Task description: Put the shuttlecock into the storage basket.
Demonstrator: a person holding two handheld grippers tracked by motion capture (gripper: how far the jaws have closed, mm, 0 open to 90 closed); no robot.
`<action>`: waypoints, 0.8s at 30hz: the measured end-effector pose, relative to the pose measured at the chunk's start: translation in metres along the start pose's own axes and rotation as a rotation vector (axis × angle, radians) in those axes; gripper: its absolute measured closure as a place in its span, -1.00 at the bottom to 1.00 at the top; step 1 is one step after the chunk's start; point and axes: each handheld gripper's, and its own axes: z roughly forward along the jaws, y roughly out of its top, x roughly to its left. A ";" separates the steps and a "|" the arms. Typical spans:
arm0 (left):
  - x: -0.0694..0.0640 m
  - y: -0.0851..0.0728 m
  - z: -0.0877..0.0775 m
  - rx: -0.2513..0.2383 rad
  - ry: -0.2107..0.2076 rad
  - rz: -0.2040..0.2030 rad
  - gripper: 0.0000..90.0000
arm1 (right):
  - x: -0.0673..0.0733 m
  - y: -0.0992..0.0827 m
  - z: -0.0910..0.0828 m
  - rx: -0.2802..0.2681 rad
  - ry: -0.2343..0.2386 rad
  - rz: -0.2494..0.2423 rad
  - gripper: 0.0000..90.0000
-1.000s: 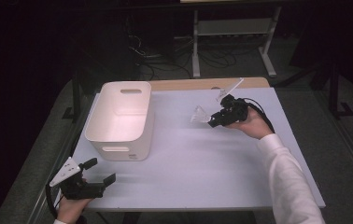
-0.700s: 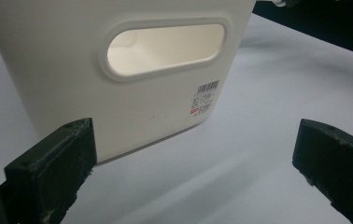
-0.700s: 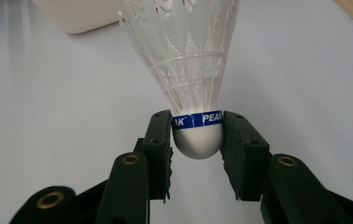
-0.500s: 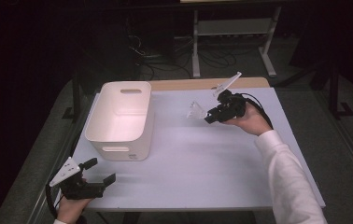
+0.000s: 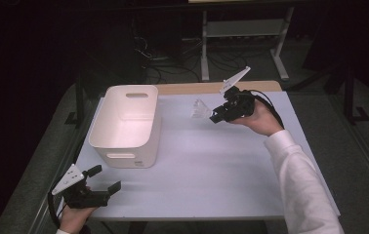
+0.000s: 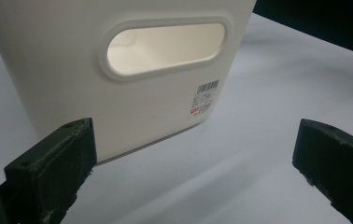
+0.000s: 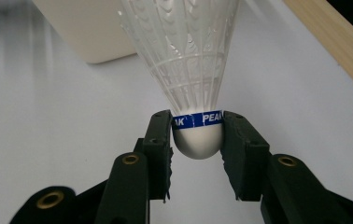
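Shuttlecock is the thing in hand: a white plastic one with a netted skirt and a blue band printed in white letters around the top of its rounded cork. The right gripper has its two black jaws closed on that cork from both sides, the pads pressing at the level of the band, so the skirt fans away from the jaws and the round tip hangs bare between them. In the high view the shuttlecock is held in the air above the table, to the right of the white bin and well apart from its rim, with the right gripper just beyond it on the side away from the bin. The bin is an open tub with a slot handle in each end wall and a small barcode label low on the near wall. The left gripper rests at the table's near edge, just in front of the bin's near left corner; its jaws stand wide apart with nothing between them, and its own view looks between them at the bin's handle slot.
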 end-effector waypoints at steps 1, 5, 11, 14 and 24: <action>0.000 0.000 0.000 0.000 0.000 0.001 -1.00 | 0.000 0.002 -0.001 -0.009 0.007 0.004 0.38; 0.000 0.000 0.000 0.001 0.000 0.004 -1.00 | 0.002 0.009 -0.004 -0.012 0.002 -0.008 0.39; 0.000 0.000 0.000 -0.002 -0.006 0.003 -1.00 | 0.004 0.021 -0.005 -0.015 0.004 -0.032 0.38; 0.000 0.000 0.001 -0.005 -0.005 0.001 -1.00 | 0.006 0.027 -0.005 -0.016 0.009 -0.023 0.38; 0.000 0.000 0.000 -0.004 -0.007 0.001 -1.00 | 0.013 0.045 -0.003 -0.020 0.023 -0.038 0.38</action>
